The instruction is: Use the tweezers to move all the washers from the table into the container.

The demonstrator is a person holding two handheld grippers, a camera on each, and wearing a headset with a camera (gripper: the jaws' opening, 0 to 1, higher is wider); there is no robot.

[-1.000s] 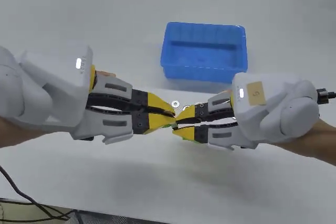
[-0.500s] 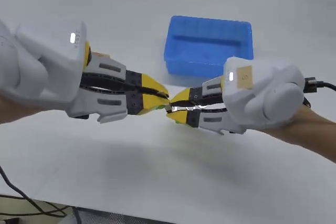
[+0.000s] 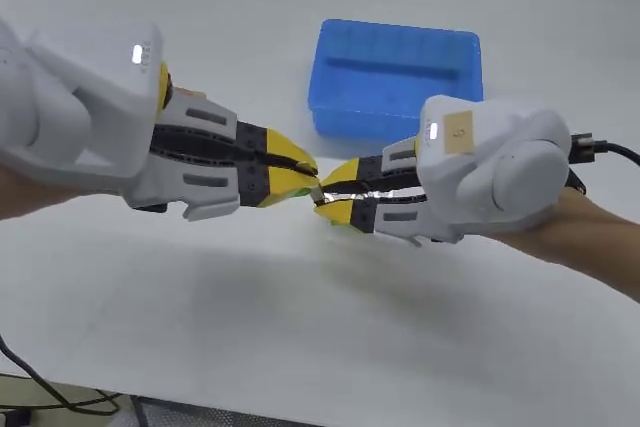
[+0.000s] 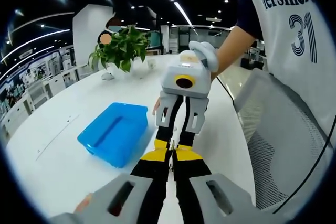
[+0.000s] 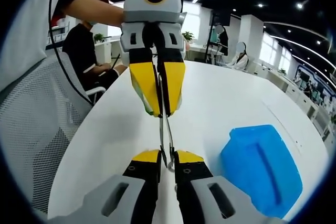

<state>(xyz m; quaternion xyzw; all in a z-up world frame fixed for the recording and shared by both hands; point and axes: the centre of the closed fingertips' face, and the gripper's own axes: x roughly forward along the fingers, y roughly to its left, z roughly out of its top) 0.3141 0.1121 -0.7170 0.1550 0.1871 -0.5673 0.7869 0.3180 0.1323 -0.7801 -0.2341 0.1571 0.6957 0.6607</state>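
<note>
The tweezers [image 5: 165,129] sit mid-frame, bridging both grippers. The left gripper [image 3: 312,175] and right gripper [image 3: 322,197] have drawn together, jaws pinched on them. Likely a re-grip, no washer yet carried to the container [image 3: 365,117], upper right.

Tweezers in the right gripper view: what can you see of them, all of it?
The tweezers look like thin, silvery metal, with two slim arms lying close together. They run straight between the two grippers, held above the white table. One end sits between the yellow jaws of the left gripper, the other between the jaws of the right gripper, and both pairs look closed on them. I cannot tell which end is the tip.
</note>
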